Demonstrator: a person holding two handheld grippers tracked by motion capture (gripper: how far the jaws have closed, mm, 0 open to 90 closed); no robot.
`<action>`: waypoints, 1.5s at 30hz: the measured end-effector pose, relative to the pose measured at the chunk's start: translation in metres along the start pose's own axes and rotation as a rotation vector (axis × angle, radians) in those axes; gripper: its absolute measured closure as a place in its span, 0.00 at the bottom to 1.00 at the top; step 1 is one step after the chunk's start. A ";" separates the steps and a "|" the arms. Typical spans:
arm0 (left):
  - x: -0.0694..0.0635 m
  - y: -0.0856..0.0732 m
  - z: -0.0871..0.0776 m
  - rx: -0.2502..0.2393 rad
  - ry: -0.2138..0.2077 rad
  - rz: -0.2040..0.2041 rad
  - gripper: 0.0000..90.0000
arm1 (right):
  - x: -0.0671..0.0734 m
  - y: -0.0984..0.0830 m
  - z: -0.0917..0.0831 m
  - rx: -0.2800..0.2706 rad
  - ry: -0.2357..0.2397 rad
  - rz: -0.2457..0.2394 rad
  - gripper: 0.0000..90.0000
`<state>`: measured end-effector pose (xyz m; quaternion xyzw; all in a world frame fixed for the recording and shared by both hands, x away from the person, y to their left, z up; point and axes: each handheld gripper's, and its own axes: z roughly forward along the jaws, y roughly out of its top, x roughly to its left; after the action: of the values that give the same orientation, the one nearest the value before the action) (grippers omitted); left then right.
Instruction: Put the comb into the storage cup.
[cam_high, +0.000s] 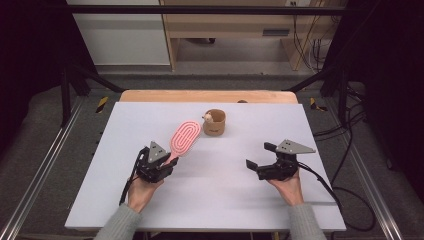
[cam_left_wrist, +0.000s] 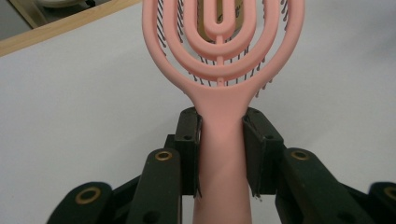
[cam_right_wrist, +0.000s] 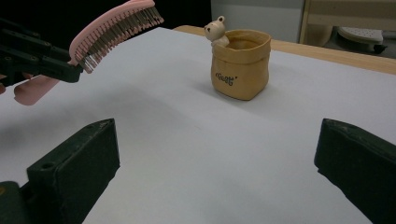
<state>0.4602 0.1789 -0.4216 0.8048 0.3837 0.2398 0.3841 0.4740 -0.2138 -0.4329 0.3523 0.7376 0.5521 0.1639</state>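
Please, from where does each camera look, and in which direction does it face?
High view: above the person's side, facing forward and down on the table; forearms, left tool, right tool.
Left gripper view: on the left tool, along the pink brush.
Right gripper view: on the right tool, facing the pot.
All views share the brush.

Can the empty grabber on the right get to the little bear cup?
Probably yes. The right gripper is open and holds nothing, and the table looks bare between it and the cup. The brush is off to the side in the left gripper.
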 end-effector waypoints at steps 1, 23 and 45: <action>-0.001 0.000 0.000 0.000 0.002 0.006 0.77 | 0.000 0.001 0.000 0.001 -0.001 0.000 0.01; -0.025 0.009 0.005 -0.023 -0.010 0.029 0.77 | 0.007 0.013 0.005 -0.012 0.012 -0.008 0.02; -0.041 0.015 0.009 -0.070 -0.038 -0.020 0.77 | 0.017 0.027 0.015 -0.003 0.031 0.002 0.02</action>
<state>0.4485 0.1363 -0.4188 0.7914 0.3757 0.2338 0.4218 0.4811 -0.1876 -0.4104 0.3440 0.7389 0.5590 0.1524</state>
